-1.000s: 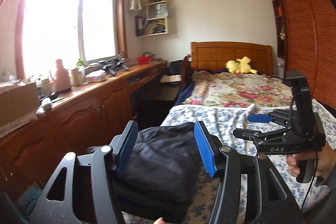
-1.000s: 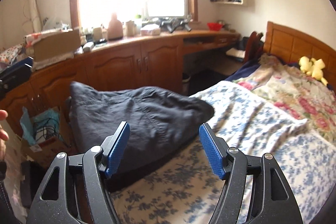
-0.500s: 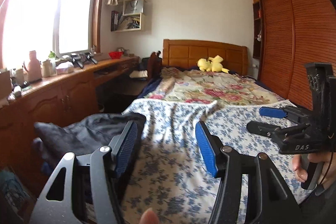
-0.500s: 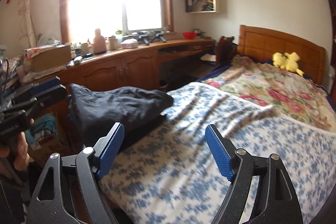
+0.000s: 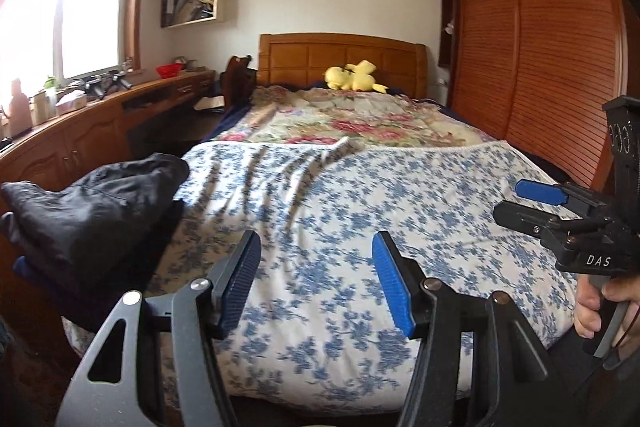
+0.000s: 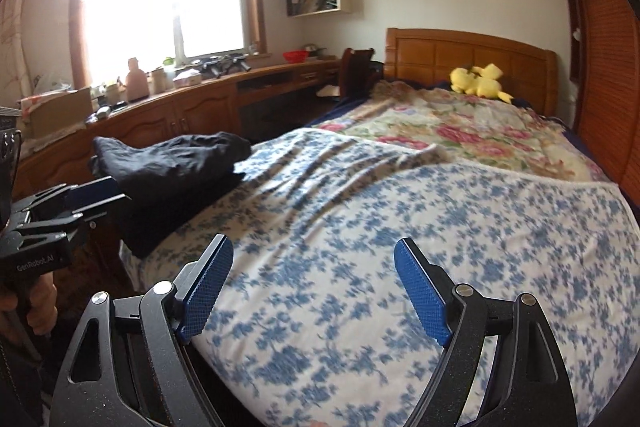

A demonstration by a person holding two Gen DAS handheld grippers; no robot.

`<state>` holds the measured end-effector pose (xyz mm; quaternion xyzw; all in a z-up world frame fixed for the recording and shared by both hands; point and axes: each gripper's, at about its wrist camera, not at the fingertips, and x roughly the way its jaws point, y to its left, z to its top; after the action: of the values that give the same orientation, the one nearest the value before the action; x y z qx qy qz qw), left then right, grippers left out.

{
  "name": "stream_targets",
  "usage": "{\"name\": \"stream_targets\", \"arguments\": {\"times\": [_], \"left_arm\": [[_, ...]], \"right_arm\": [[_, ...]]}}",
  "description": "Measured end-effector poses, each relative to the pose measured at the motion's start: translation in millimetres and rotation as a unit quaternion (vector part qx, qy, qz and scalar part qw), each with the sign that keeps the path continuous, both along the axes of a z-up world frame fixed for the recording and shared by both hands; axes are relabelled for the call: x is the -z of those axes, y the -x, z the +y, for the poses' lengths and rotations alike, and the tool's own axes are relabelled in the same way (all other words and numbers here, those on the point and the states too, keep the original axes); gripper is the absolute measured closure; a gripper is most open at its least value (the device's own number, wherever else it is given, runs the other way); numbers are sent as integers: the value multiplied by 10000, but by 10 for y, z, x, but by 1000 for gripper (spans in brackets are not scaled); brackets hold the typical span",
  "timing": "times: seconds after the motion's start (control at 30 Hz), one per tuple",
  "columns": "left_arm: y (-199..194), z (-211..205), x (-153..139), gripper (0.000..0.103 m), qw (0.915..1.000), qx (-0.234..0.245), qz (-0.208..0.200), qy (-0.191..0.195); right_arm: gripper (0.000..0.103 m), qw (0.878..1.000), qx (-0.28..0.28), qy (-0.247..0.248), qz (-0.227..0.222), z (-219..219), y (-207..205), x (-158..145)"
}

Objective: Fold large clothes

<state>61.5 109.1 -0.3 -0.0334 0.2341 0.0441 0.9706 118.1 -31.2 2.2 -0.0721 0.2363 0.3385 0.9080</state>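
The dark clothes (image 5: 92,211) lie in a heap on the bed's (image 5: 360,211) left corner, off to the left of both sets of jaws and beyond them, with only flowered sheet straight ahead. The left gripper (image 5: 316,283) is the nearer one, its jaws part-spread and empty; the right gripper (image 6: 316,291) has just been opening and stands wide with nothing between. The heap's long axis seems to run away towards the headboard, so I judge both must swing left.

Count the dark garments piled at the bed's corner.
2 that I can tell: a crumpled dark garment on top, and a flatter dark folded piece beneath it, at the bed's window-side near corner. More may be hidden underneath.
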Motion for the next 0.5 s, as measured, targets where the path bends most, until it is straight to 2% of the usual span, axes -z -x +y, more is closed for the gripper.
{"name": "stream_targets", "arguments": {"times": [0.17, 0.27, 0.37, 0.5], "left_arm": [[-262, -362, 233, 46, 9991, 329, 194, 163], [-402, -593, 328, 46, 9983, 502, 296, 1], [-435, -770, 327, 46, 9977, 578, 262, -227], [-355, -931, 215, 46, 9965, 800, 196, -115]], "right_arm": [[18, 9988, 489, -35, -72, -421, 55, 139], [18, 9970, 763, -75, -80, -658, 82, 225], [18, 9945, 1040, -113, -43, -863, 138, 287], [18, 9901, 1384, -194, -135, -1052, 270, 259]]}}
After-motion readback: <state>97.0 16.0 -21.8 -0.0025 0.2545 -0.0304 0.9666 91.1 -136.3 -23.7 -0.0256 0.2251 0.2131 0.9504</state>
